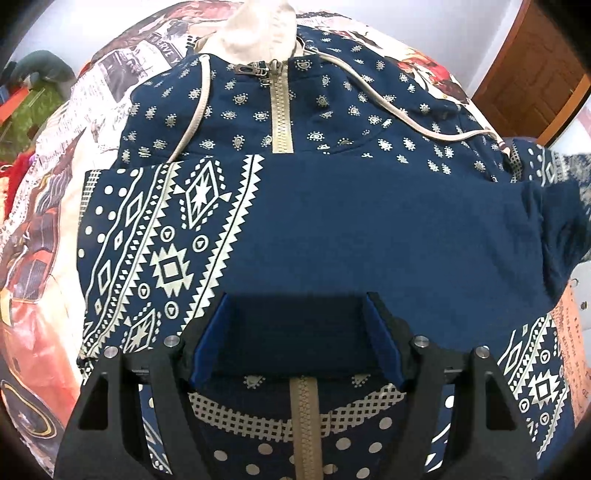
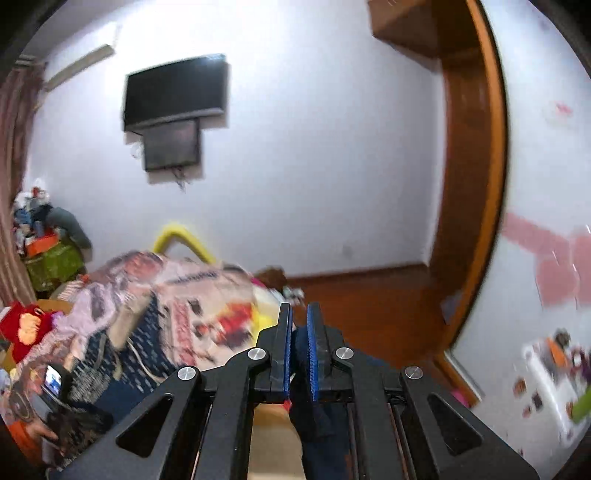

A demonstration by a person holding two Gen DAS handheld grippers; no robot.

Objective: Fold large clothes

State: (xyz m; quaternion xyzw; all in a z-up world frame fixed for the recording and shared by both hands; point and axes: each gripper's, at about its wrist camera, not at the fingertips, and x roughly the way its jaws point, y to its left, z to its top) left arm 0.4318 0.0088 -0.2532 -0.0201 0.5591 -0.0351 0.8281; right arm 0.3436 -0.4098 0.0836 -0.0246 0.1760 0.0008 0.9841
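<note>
**Sleeve fold on patterned hoodie, right side lifted**

Garment: a navy blue zip-front hoodie with cream paisley and geometric print (image 1: 332,229) lies front-up on a bed covered by a newspaper-and-poster print quilt (image 1: 55,206). Its cream hood (image 1: 258,33) lies at the far end, ahead of the left gripper (image 1: 295,332).

Left gripper: jaws spread wide, released, pointing steeply down at the hoodie's lower front. A plain navy panel (image 1: 369,240), apparently a sleeve folded across the chest, lies between and just ahead of the blue pads (image 1: 207,343). The pads sit on the cloth without clenching it. The cream zip (image 1: 304,417) runs below the fingers.

Right gripper (image 2: 299,350): jaws clenched on a strip of navy cloth (image 2: 314,424) that hangs down behind the pads; the view faces the room's wall, well above the bed.

Judgement on technique: the left gripper should pin the fold line while the right carries its held edge across, keeping the cloth taut and laying it flat before letting go, so no ridge forms under the panel.

Writing: quilt print shows partial letters near the hood, roughly "ERVE Y" (image 1: 162,48); the rest is too distorted to read. No brand label is visible on the hoodie.
</note>
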